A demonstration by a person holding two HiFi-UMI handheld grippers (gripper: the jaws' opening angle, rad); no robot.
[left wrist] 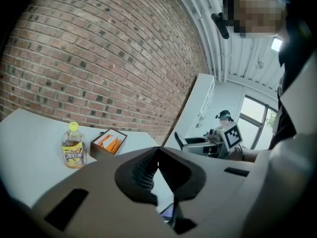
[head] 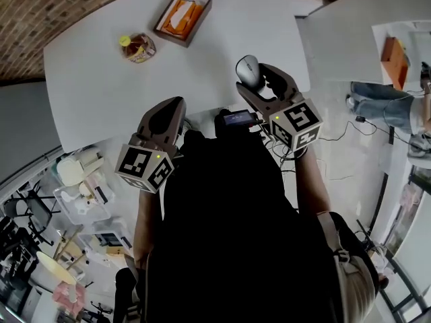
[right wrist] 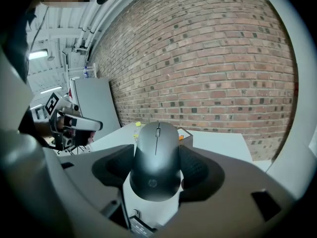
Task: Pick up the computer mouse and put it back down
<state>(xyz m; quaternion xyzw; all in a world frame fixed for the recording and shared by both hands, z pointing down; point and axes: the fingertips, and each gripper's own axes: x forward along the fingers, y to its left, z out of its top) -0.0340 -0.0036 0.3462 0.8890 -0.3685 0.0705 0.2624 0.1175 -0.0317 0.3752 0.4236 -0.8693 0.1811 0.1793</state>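
Observation:
A dark grey computer mouse [head: 247, 69] [right wrist: 155, 155] is pinched by its sides between the jaws of my right gripper [head: 253, 79] [right wrist: 156, 168]. It is over the near right part of the white table [head: 101, 93], nose pointing away from me toward the brick wall. My left gripper [head: 170, 108] [left wrist: 158, 168] is at the table's near edge, left of the mouse, its jaws closed together with nothing between them. The right gripper [left wrist: 218, 140] also shows in the left gripper view, off to the right.
A yellow-capped bottle [head: 138, 47] [left wrist: 73, 150] and a brown box with orange contents [head: 182, 15] [left wrist: 108, 142] stand at the far side. The table's right edge is close to the mouse. Clutter lies on the floor at left; another person's legs [head: 394, 106] are at right.

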